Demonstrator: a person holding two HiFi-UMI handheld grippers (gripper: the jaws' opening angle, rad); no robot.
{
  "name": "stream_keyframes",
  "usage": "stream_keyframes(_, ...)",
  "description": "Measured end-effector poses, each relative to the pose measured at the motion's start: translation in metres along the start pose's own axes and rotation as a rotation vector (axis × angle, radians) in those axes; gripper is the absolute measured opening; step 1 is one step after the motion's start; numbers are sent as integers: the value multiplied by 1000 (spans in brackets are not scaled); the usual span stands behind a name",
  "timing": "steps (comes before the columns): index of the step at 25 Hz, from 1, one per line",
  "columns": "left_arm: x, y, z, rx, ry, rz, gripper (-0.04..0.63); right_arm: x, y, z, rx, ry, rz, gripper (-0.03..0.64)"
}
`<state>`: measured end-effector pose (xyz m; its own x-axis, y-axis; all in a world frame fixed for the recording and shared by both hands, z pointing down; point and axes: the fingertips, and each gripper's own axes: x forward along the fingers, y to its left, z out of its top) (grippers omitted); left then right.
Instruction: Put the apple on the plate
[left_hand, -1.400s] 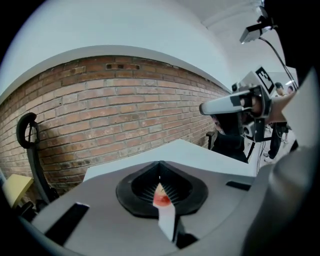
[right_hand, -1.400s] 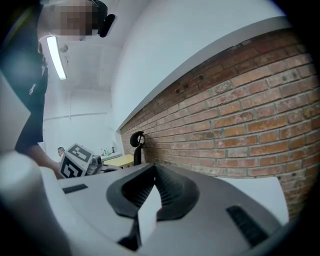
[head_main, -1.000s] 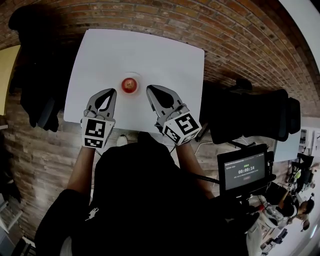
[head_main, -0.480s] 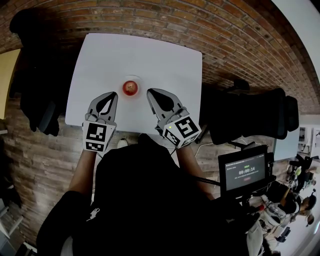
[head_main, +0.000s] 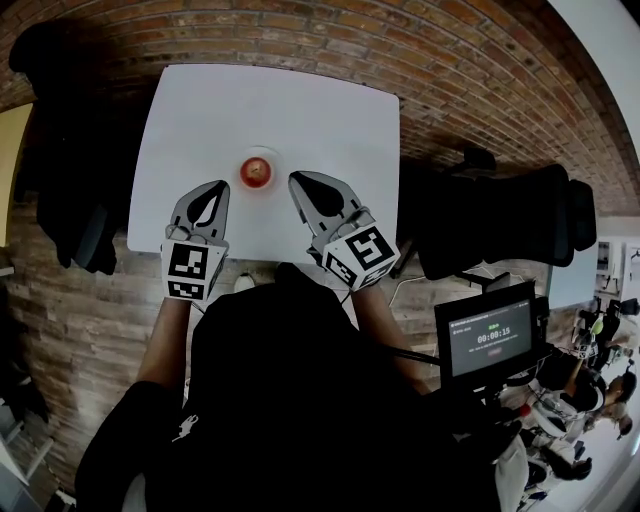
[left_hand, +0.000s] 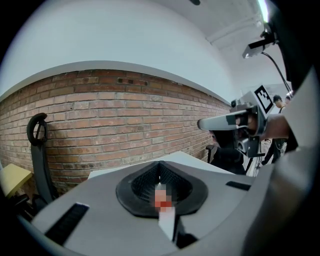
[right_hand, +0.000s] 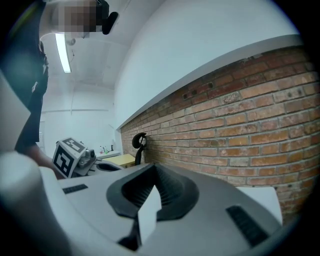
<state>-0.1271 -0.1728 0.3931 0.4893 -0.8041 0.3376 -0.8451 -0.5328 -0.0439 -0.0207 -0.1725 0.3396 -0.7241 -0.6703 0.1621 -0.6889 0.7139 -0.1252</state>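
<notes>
A red apple (head_main: 258, 173) sits on a small white plate (head_main: 276, 160) near the front middle of the white table (head_main: 300, 110). My left gripper (head_main: 221, 185) rests just left of the plate, its jaws shut on nothing. My right gripper (head_main: 294, 179) lies just right of the plate, also shut and empty. Neither touches the apple or the plate. In the left gripper view the closed jaws (left_hand: 160, 166) point at the brick wall, and the right gripper (left_hand: 225, 121) shows at the right. The right gripper view shows its own closed jaws (right_hand: 155, 169) and the left gripper's marker cube (right_hand: 69, 155).
A black office chair (head_main: 70, 190) stands left of the table and another (head_main: 500, 225) to its right. A monitor with a timer (head_main: 485, 340) is at the lower right. The table's front edge (head_main: 250, 258) is just under the gripper cubes. A yellow table (head_main: 12, 140) lies far left.
Both grippers keep their places beside the plate, and the apple has not moved. Only the head view has shifted slightly.
</notes>
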Motion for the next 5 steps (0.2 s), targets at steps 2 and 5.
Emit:
stream_keyframes(2,2,-1,-2,4,5,-4,8,-1,-1,0,-1,2,-5,3)
stream_keyframes(5,6,-2,-3,9,10,-13,8,-2,-4,0,-1,0,-12,3)
